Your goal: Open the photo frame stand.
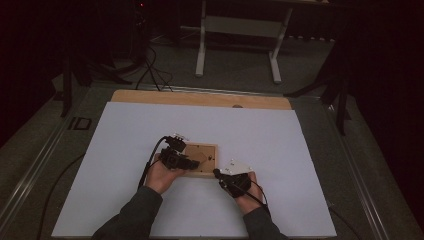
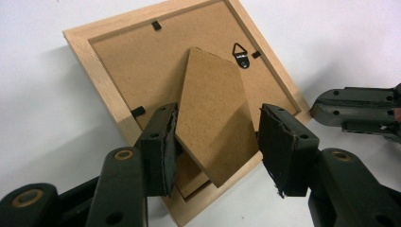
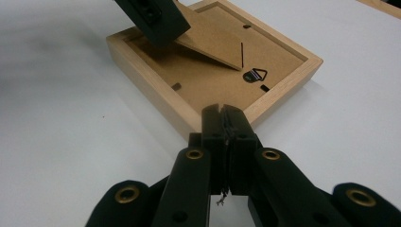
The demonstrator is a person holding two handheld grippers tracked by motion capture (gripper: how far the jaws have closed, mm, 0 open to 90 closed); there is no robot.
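The picture frame (image 1: 200, 160) lies face-down mid-surface. The left claw (image 2: 215, 142) straddles its raised easel stand (image 2: 213, 118), released, long axis toward twelve o'clock; the clenched right claw (image 3: 222, 116) abuts the frame's edge.

The picture frame (image 2: 101, 75) is pale raw-looking wood, matt. Its backing board (image 2: 137, 56) and the stand flap (image 2: 213, 118) are brown matt fibreboard, slightly rough. At 1 o'clock a small hanger (image 2: 241, 53) is shiny metal. The table cover (image 1: 130, 145) looks smooth, white, matt.
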